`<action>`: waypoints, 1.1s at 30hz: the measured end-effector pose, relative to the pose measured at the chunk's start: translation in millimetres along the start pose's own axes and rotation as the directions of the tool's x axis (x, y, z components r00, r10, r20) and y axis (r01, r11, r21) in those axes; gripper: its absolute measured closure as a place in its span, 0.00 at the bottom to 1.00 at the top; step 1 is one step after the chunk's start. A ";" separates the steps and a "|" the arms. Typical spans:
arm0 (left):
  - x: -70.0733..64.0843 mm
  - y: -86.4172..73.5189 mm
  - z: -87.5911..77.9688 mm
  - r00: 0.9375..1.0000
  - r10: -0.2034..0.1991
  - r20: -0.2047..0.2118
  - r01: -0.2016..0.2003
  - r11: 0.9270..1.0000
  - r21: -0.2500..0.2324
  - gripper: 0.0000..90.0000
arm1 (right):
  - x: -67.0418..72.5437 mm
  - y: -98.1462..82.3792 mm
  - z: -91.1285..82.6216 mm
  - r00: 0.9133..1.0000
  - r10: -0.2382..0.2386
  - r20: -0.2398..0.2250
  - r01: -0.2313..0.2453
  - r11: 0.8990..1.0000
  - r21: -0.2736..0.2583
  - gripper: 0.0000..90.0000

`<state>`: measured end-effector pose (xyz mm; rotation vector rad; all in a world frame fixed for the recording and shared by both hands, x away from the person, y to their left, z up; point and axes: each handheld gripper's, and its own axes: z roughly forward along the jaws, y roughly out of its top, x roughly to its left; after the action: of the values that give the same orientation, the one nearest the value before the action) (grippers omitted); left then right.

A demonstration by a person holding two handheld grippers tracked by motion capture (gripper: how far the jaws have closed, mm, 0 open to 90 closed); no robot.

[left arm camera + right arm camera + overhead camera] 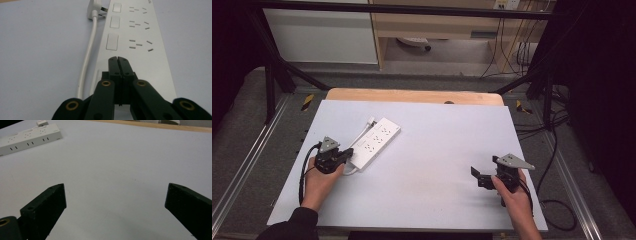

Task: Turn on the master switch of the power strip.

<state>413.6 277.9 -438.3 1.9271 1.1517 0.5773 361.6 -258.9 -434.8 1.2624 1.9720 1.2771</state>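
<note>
Item one — a long white plastic power strip (375, 142) with three rows of sockets and three flat square switches, lying slantwise on the left half of my pale grey desk (437, 165). Its white cord (86, 58) runs along one side, and the white plug (94, 7) lies beside the strip's far end. No lettering on it is readable.

My left tongs (117, 59) — jaws pressed together, holding nothing, their tips over the strip's near end.

My right tongs (486, 176) — jaws spread wide over bare desk, well apart from the strip.

Around the desk: black frame bars (277, 75), grey floor, dark cables (557, 150) at right.
</note>
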 end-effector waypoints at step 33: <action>1.2 0.0 1.6 1.000 -0.018 0.015 0.018 1.000 0.014 1.00 | 0.6 -0.4 0.3 1.000 -0.001 -0.001 0.001 1.000 0.004 0.04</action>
<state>415.4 278.3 -439.3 1.9278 1.1654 0.5451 361.4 -258.3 -435.2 1.2626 1.9768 1.2746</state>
